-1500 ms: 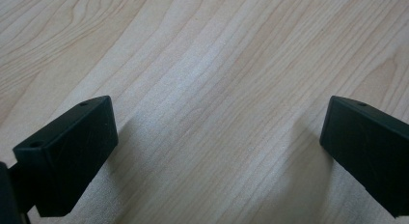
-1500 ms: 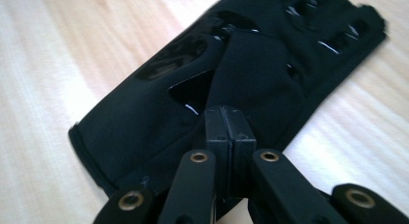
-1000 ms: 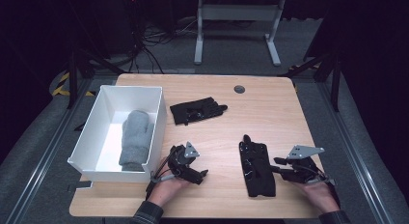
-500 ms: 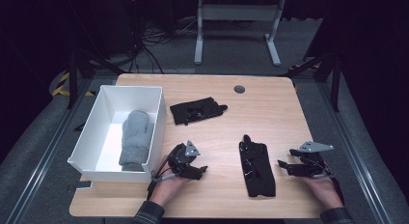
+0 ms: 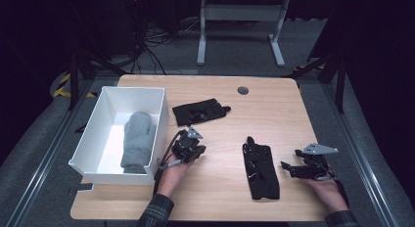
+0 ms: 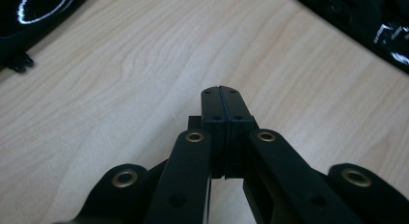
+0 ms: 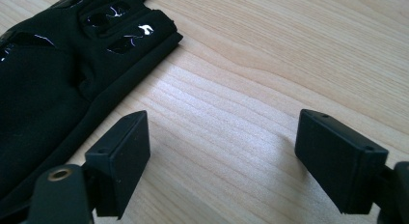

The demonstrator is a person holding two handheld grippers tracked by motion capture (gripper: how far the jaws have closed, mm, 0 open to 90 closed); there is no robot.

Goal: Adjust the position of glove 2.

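Pale wooden table [image 5: 215, 192]: high view shows grey knitted mitten [image 5: 136, 141] in white rectangular box [image 5: 93, 134]; left gripper [image 6: 223, 104] just pressed together, empty; right gripper [image 7: 219, 156] just spread, empty, beside flat black fabric glove [image 7: 43, 89].

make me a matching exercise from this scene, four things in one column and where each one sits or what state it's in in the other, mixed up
Things:
1. grey mitten
2. left claw
3. right claw
4. black glove by the round grommet

Places or states:
A. jaws apart, nothing between them, just right of the other black glove
B. lying flat on the bare table, beyond the left claw
C. inside the white box
D. jaws pressed together on nothing

Pairs: 1-C, 2-D, 3-A, 4-B
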